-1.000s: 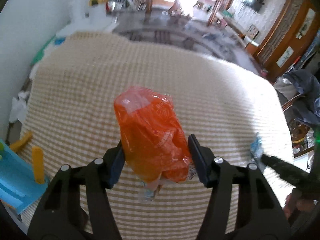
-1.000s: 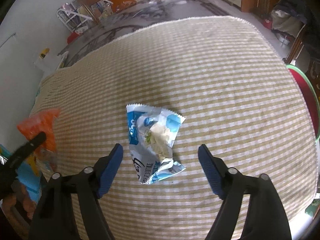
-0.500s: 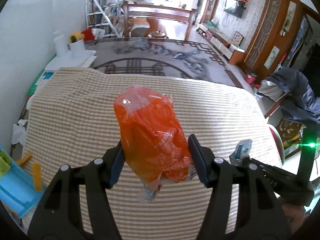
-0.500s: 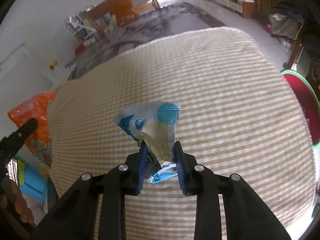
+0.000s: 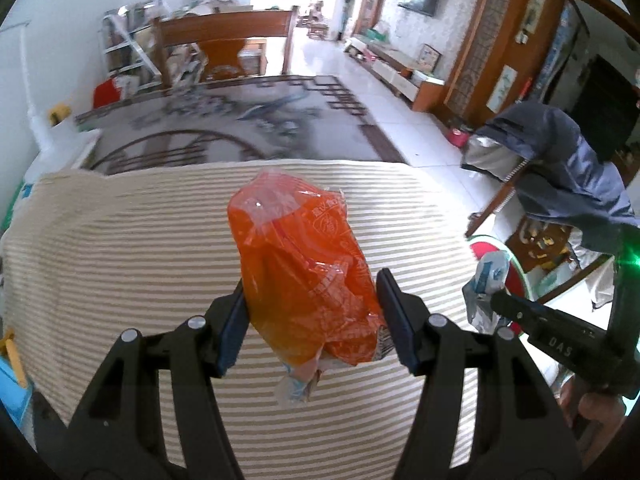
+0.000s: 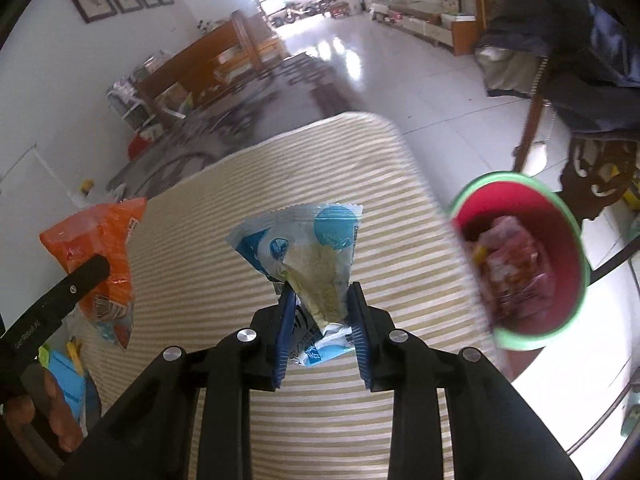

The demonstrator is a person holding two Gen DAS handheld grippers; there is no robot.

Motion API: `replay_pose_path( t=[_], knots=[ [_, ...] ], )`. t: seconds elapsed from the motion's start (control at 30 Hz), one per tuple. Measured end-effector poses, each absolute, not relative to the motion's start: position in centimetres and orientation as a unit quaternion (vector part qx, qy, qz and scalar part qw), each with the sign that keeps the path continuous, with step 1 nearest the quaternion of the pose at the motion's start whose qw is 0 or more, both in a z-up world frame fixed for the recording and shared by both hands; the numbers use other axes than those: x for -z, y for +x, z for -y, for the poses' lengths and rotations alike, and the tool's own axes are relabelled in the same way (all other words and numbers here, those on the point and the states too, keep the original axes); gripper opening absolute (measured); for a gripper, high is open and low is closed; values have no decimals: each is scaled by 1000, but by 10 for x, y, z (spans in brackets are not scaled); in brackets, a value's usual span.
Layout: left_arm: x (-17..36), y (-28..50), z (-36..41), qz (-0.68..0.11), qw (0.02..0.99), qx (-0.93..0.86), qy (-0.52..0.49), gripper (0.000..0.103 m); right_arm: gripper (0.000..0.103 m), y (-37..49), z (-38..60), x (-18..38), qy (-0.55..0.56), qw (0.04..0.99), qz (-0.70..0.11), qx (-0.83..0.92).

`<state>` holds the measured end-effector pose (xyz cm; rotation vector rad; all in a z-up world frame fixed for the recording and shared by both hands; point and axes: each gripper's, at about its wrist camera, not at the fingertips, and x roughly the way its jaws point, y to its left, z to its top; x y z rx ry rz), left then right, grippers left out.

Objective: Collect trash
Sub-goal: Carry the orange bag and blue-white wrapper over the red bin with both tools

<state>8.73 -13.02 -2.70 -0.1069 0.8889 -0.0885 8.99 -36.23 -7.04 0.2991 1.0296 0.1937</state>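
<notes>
Right wrist view shows the right hand-held gripper pinching a blue-and-white snack wrapper by its lower part, with most of the packet fanning out above the pads, clear of the striped cloth of the table. In the left wrist view the left hand-held gripper is clamped on a crumpled orange plastic bag, its pads pressing both flanks; a pale scrap hangs out of the bag's underside.

Both holds look risky. The wrapper is slick film caught near one end, so a quick swing could let it slide free or twist out of the pinch. The orange bag is soft and bulging: it may squeeze out of the grip, and the dangling scrap could drop on the cloth.

Just off the table's right edge sits a red bin with a green rim, already holding trash, probably the drop point. Its mouth is narrow, and two loads arriving together could collide or miss onto the white tiled floor.

Beyond the bin a wooden chair draped with a dark blue jacket crowds that side. A blue plastic toy lies off the table's left edge.
</notes>
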Motion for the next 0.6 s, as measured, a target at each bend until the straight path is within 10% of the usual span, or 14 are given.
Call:
replay_pose_path(
  t=[0.6],
  knots=[
    [33,131,274,-450,883,130,-6,58,27,102,506,80,201,851,-485,-23]
  ],
)
